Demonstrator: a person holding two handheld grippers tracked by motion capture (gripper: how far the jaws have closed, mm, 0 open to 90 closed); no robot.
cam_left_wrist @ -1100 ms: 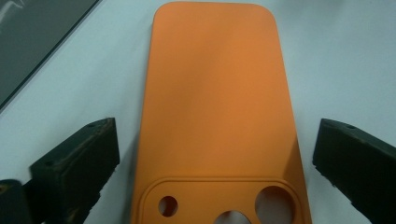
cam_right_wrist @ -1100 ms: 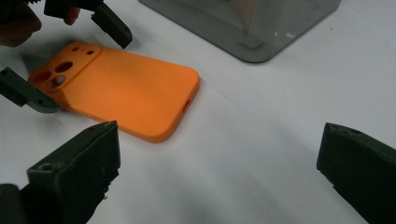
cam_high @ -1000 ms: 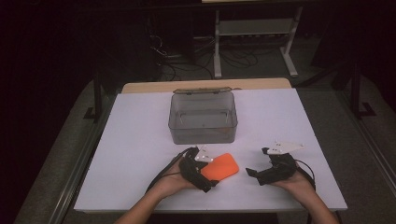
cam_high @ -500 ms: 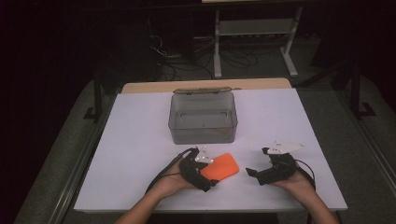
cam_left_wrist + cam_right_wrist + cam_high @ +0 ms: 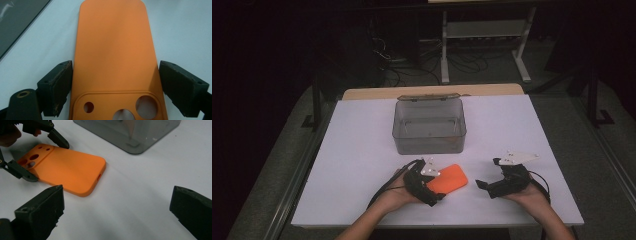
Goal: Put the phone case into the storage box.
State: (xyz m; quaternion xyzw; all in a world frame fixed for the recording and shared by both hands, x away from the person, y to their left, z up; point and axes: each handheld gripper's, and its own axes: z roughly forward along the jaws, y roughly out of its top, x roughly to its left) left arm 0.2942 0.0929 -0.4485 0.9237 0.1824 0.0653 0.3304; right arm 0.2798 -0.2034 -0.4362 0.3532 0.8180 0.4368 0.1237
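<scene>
An orange phone case (image 5: 448,179) lies flat on the white table (image 5: 362,150), its back up and its camera cut-outs toward my left gripper (image 5: 433,184). In the left gripper view the case (image 5: 113,45) runs away between the two jaws, whose pads (image 5: 61,85) rest against its long edges at the cut-out end. The right gripper view shows the same case (image 5: 67,168) with the left gripper's jaws on either side of it. My right gripper (image 5: 487,174) rests on the table to the right of the case, open (image 5: 117,212), with only bare table between its jaws.
A clear grey plastic box (image 5: 429,127) stands open behind the case at mid-table, its lid tipped back; its corner (image 5: 132,135) shows in the right gripper view. Table legs and cables lie on the dark floor beyond the far edge.
The case and left gripper have shifted very slightly toward the person. The right gripper has stayed in place.
</scene>
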